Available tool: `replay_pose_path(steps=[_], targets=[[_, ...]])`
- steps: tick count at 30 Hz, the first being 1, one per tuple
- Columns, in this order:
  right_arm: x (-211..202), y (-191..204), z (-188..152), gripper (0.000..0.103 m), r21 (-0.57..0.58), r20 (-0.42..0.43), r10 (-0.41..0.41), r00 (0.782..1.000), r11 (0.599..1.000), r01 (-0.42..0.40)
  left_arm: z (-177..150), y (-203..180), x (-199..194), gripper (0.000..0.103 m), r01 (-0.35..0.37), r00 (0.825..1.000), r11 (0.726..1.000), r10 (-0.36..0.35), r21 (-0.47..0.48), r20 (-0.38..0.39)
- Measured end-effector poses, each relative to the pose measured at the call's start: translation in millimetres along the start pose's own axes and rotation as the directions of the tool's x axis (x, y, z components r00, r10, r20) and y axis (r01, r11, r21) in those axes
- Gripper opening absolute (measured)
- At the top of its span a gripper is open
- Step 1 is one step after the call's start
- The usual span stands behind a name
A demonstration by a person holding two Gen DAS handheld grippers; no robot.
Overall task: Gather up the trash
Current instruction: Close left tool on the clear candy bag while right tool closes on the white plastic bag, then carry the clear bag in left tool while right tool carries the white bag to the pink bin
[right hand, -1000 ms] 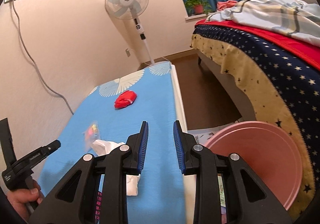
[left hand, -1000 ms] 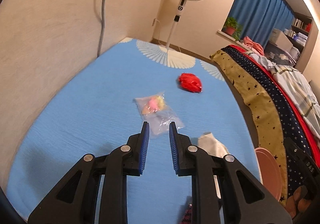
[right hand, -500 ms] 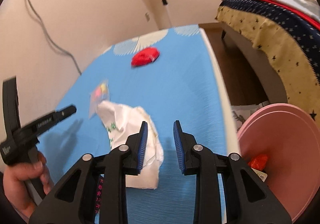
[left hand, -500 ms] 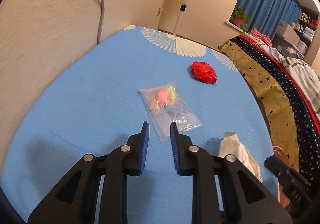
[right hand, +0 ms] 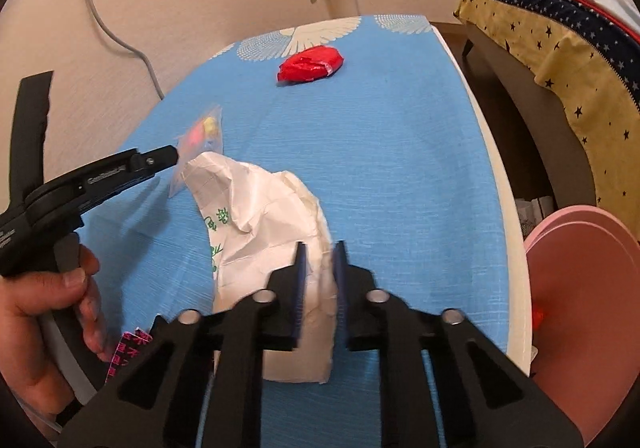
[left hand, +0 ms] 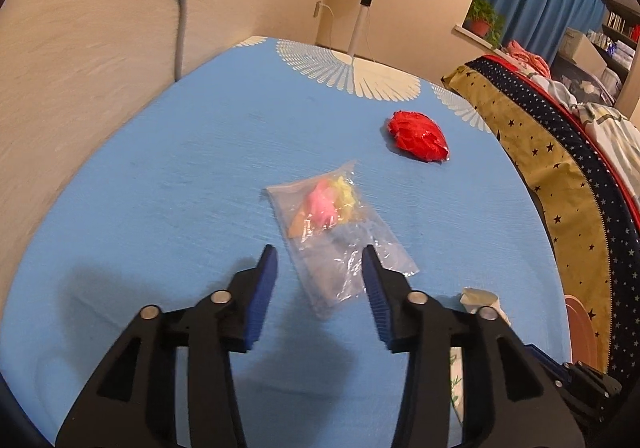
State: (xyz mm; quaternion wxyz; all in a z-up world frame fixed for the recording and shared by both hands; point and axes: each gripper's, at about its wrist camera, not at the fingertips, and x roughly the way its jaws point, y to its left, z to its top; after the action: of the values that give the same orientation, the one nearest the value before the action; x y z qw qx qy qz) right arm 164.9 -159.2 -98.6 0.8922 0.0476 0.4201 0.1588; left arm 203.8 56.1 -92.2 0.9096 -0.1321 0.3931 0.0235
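My right claw (right hand: 319, 260) has just been closing and now pinches the crumpled white paper bag (right hand: 260, 224) on the blue desk (right hand: 400, 152). My left claw (left hand: 320, 268) has just been opening, its jaws straddling the clear plastic bag (left hand: 340, 236) without pressing it. Farther back lies a red wrapper (left hand: 418, 141).

Both grippers (left hand: 320, 264) (right hand: 319, 256) are black plastic with blue ribbed jaws and silver screws.

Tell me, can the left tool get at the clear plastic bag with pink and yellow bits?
Probably yes: the left tool is open right over the clear plastic bag's near end, nothing between.
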Motion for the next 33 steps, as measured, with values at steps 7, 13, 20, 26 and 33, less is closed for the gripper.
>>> replay_pose_path(steps=[7,13,20,26,33], targets=[[-14,-10,5,0.003,0.041,0.083,-0.035,0.996,0.999,0.031,3,-9,12,0.061,-0.022,0.999,1.0,0.022,0.011,-0.04],[-23,-20,8,0.003,0.082,0.137,-0.077,0.988,0.994,0.066,0,-21,19,0.066,-0.073,0.994,0.994,0.08,0.087,-0.077],[-30,-35,10,0.003,0.144,0.165,-0.106,0.981,0.986,0.083,-2,-21,14,0.029,-0.104,0.991,0.985,0.115,0.141,-0.068],[-43,-38,10,0.003,0.156,0.197,-0.122,0.973,0.983,0.092,-5,-23,6,0.007,-0.072,0.995,0.987,0.08,0.146,-0.052],[-66,-40,10,0.003,0.169,0.238,-0.156,0.959,0.979,0.117,-3,-25,-24,0.002,-0.044,0.999,0.989,0.042,0.139,0.018]])
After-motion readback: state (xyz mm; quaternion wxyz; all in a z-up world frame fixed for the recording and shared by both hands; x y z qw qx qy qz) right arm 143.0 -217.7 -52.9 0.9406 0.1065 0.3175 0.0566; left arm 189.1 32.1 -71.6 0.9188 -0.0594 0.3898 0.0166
